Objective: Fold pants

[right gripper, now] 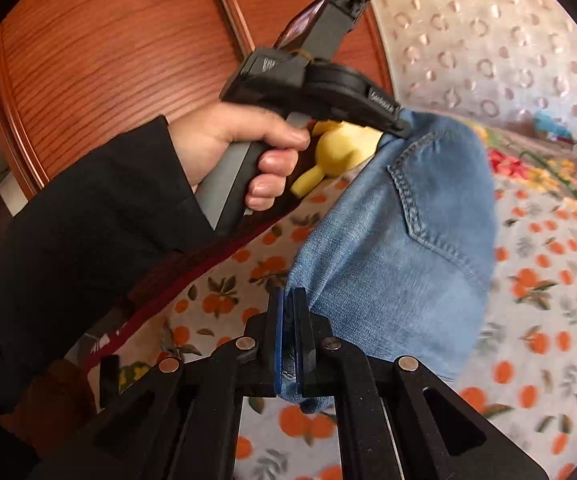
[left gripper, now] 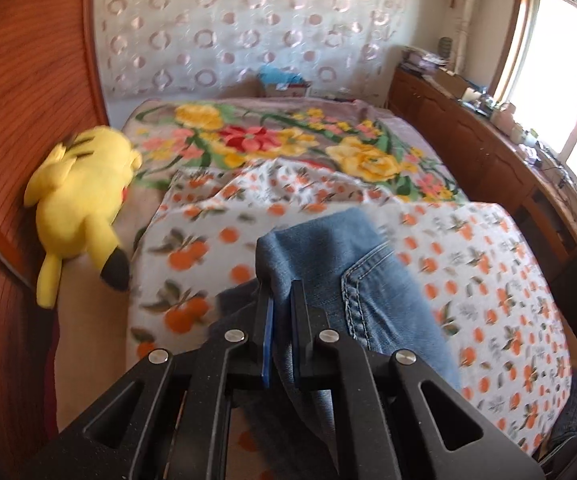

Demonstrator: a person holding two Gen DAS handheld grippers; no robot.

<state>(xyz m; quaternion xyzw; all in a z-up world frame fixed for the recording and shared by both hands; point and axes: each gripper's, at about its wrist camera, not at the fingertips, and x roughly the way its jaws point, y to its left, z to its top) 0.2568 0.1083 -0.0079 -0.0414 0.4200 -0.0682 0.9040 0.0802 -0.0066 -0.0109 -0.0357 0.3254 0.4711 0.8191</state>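
- Bedroom setting: a bed carries a floral blanket [left gripper: 288, 140] with an orange-print sheet [left gripper: 468, 272] spread over its near half, giving a broad soft surface for folding.
- Wood panelling [left gripper: 20, 80] runs along the left, and a yellow plush toy [left gripper: 80, 196] lies at the bed's left edge, clear of the sheet's middle.
- Blue denim pants [left gripper: 348, 264] hang lifted above the sheet, a stitched back pocket [right gripper: 428, 200] facing the right camera.
- Left gripper [left gripper: 282, 292] is clenched on a bunched edge of the denim, fabric running between its pads.
- Right gripper [right gripper: 288, 300] is likewise pinched tight on another edge of the same garment; its fingers [right gripper: 276, 332] sandwich the cloth.
- Left hand [right gripper: 240, 148], in a dark sleeve, squeezes its tool's handle, which likely keeps that grip closed.
- Holding two separate points probably lets the cloth hang between them, so it can be lowered flat and then folded.
- Folding itself looks not yet begun; blur hides finer details.
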